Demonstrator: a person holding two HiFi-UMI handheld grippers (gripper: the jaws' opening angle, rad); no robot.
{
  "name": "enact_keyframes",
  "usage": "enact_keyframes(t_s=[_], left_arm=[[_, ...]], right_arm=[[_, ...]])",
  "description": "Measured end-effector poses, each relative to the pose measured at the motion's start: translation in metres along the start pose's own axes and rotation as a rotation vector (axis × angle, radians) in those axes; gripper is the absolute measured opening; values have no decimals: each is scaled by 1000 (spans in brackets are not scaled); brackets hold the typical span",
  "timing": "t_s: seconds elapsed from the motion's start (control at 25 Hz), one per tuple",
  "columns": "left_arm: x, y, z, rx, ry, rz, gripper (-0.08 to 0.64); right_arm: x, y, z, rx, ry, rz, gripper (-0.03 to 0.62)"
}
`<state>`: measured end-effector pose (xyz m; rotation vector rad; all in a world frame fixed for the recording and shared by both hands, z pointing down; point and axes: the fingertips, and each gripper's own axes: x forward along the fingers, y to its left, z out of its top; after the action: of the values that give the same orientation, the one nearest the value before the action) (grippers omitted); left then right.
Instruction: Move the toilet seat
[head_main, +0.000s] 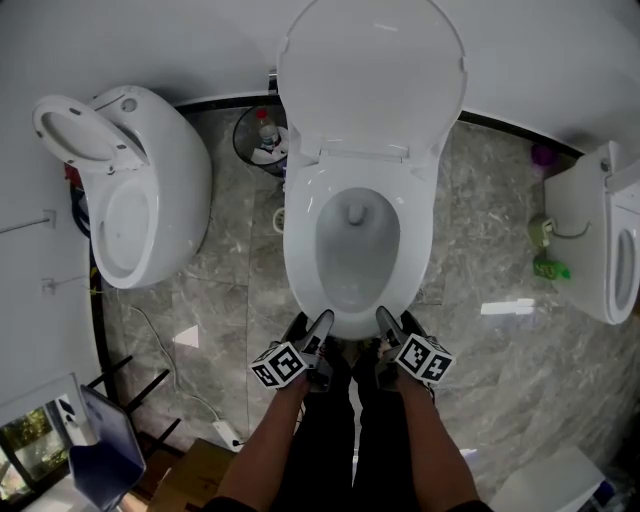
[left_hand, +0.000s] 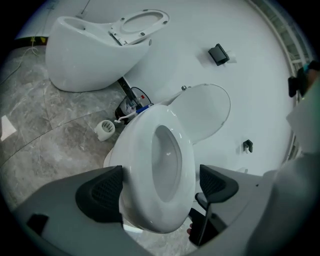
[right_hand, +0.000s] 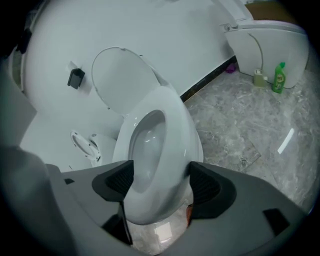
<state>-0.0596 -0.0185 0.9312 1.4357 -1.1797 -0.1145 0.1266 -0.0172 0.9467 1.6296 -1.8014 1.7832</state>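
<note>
The white toilet seat (head_main: 300, 250) lies flat on the bowl, and its lid (head_main: 370, 70) stands up against the wall. Both grippers sit at the seat's front edge, side by side. My left gripper (head_main: 312, 325) straddles the front rim of the seat (left_hand: 135, 150): in the left gripper view (left_hand: 160, 187) one pad touches the rim and the other stands clear of it. My right gripper (head_main: 398, 322) is shut on the front rim of the seat (right_hand: 172, 130), with a pad (right_hand: 117, 182) on the inner side and the other on the outer side.
A second toilet (head_main: 150, 190) lies at the left and another (head_main: 600, 240) at the right edge. A small bin (head_main: 262, 135) with a bottle stands beside the lid. Green bottles (head_main: 548, 265) stand on the marble floor. A power strip (head_main: 225, 430) lies near the person's legs.
</note>
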Motion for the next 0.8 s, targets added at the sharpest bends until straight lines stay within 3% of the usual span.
enact_keyframes(t_s=[0.2, 0.4, 0.56, 0.8], left_arm=[[-15, -4, 9, -54, -49, -10, 397], [-26, -12, 13, -68, -38, -32, 351], [-39, -33, 24, -123, -68, -86, 344], [-56, -66, 40, -92, -61, -119, 344]], right_arm=[[-14, -3, 9, 80, -35, 12, 231], [-27, 5, 16, 126, -48, 34, 208], [-44, 18, 25, 159, -55, 45, 190], [-67, 43, 44, 187, -75, 56, 172]])
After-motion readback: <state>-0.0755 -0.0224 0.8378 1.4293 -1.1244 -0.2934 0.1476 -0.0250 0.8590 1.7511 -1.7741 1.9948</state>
